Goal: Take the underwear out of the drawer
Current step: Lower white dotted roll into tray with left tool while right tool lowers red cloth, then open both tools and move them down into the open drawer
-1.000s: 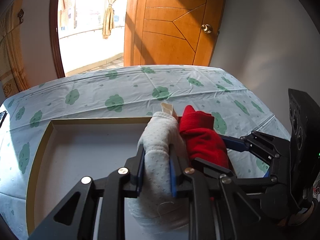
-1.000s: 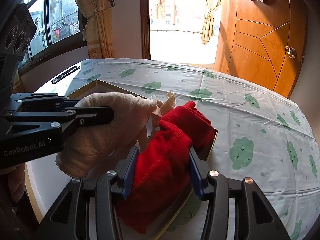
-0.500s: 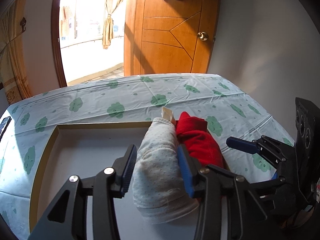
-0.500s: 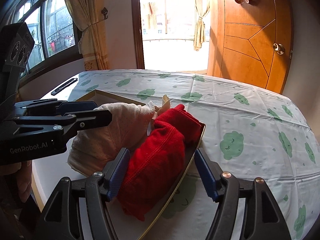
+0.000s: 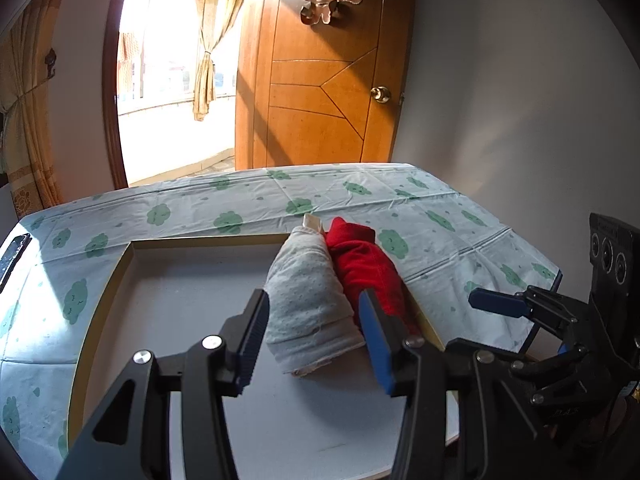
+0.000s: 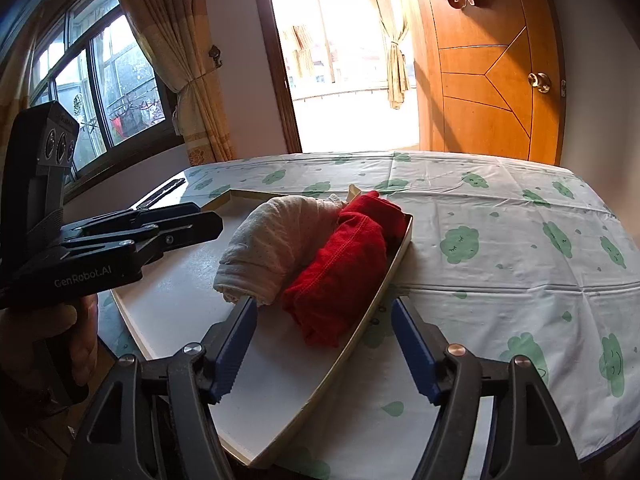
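Observation:
A rolled white dotted underwear (image 5: 306,292) and a rolled red underwear (image 5: 366,266) lie side by side in the right part of the shallow white drawer (image 5: 168,308). Both also show in the right wrist view, white (image 6: 276,240) and red (image 6: 344,264), against the drawer's right rim (image 6: 384,280). My left gripper (image 5: 314,320) is open, its fingers either side of the white roll's near end, not touching. My right gripper (image 6: 324,344) is open, just short of the red roll. The left gripper also shows in the right wrist view (image 6: 172,228).
The drawer rests on a table under a white cloth with green clouds (image 6: 500,240). A dark remote (image 5: 14,254) lies at the table's left edge. A wooden door (image 5: 320,92) and a bright balcony opening stand behind; a window is at the left.
Both grippers opened and let go of the rolls, then drew back toward me. The white and red rolls now lie in the drawer.

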`<state>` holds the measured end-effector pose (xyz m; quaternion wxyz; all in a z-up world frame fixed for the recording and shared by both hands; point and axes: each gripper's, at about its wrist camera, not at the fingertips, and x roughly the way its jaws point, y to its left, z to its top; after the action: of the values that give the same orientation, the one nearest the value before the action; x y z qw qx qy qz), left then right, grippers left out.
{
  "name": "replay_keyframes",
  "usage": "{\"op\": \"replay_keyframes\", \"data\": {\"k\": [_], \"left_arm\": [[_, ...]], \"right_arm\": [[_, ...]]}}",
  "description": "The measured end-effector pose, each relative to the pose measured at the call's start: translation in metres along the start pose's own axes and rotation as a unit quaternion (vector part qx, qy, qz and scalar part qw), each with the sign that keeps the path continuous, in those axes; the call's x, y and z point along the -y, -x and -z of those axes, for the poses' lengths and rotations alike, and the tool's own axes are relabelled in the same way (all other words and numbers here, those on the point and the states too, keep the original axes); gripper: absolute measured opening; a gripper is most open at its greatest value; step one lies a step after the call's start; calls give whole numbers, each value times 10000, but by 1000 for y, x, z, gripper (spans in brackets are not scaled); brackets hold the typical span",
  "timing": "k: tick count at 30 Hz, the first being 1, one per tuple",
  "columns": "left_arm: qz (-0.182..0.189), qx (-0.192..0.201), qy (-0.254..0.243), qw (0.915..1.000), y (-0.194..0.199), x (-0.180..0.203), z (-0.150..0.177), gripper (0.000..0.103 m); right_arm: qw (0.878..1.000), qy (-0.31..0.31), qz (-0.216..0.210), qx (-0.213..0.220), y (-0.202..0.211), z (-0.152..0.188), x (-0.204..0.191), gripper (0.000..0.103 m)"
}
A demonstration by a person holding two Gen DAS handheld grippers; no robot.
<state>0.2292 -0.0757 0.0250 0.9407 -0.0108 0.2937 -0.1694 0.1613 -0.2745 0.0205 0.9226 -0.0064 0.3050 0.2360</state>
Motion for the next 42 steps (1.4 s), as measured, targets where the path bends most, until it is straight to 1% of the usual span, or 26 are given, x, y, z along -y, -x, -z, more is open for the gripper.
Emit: {"op": "replay_keyframes", "data": {"k": [2,7,13,15,18,25,28,31,38,42], "left_arm": [[66,-10,1,10000,7,0,5,49],[212,-10,48,9998,25,3,21,49],[348,35,53,9994,49,8,45,49],[322,79,43,9994,57,10,54,49],[204,99,-51,9997,69,16,70,52],[-23,54,-159,9999,85,22,105,52],[-28,25,-81,10000,90,21,118,52],[-132,-12,-53,9999,93,18,129,52],[-370,-209,2,9991,92,6,153,55],[-408,-340,45,9986,89,0,165,55]], "right_arm": [[10000,-17,-33,50,9,8,-5,76],[9998,-20,-182,119,25,24,-18,76],[9993,-5,-359,98,36,46,-32,77],[9989,-50,-461,92,39,54,-37,77],[9981,-59,-620,30,42,69,-48,77],[9962,-57,-833,-240,37,104,-70,77],[9960,-42,-830,-337,33,114,-76,77],[9960,-29,-801,-407,29,119,-80,77],[9953,-6,-734,-633,21,134,-84,77],[9941,-29,-719,-813,14,142,-87,77]]}}
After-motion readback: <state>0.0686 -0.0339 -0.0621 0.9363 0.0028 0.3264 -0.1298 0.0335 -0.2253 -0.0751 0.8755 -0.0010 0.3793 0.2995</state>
